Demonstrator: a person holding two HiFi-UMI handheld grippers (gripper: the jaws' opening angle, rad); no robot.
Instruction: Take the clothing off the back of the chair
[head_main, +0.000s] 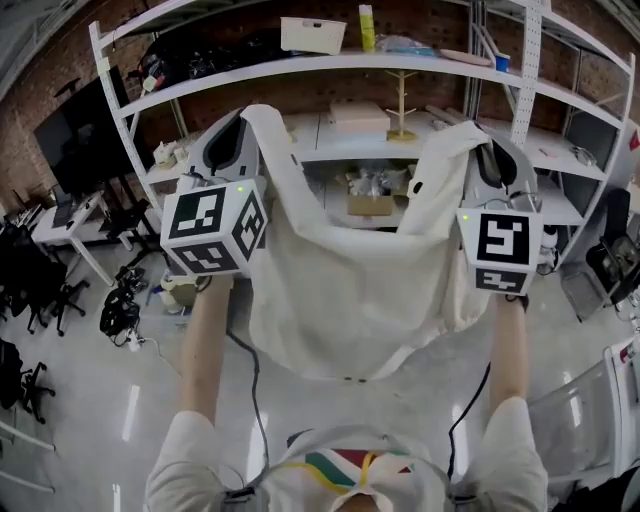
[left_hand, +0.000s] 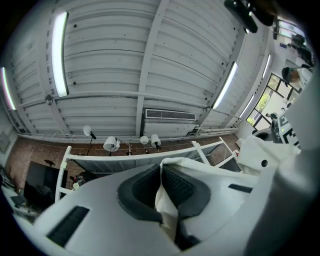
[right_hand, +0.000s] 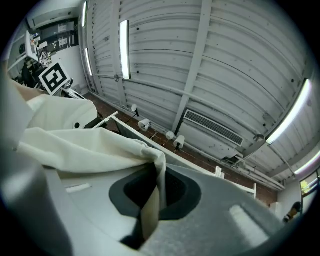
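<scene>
While held by two corners, the cream garment (head_main: 350, 290) hangs spread before the shelving rack (head_main: 430, 62).
Left gripper (left_hand: 161, 186) and right gripper (right_hand: 157, 192) — each clamped tight on cloth — sit before the rack's middle shelves.

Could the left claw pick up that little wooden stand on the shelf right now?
Probably not. The left claw is shut on the white garment, which hangs stretched between it and the right claw, and the wooden stand sits on the shelf beyond the cloth.
</scene>
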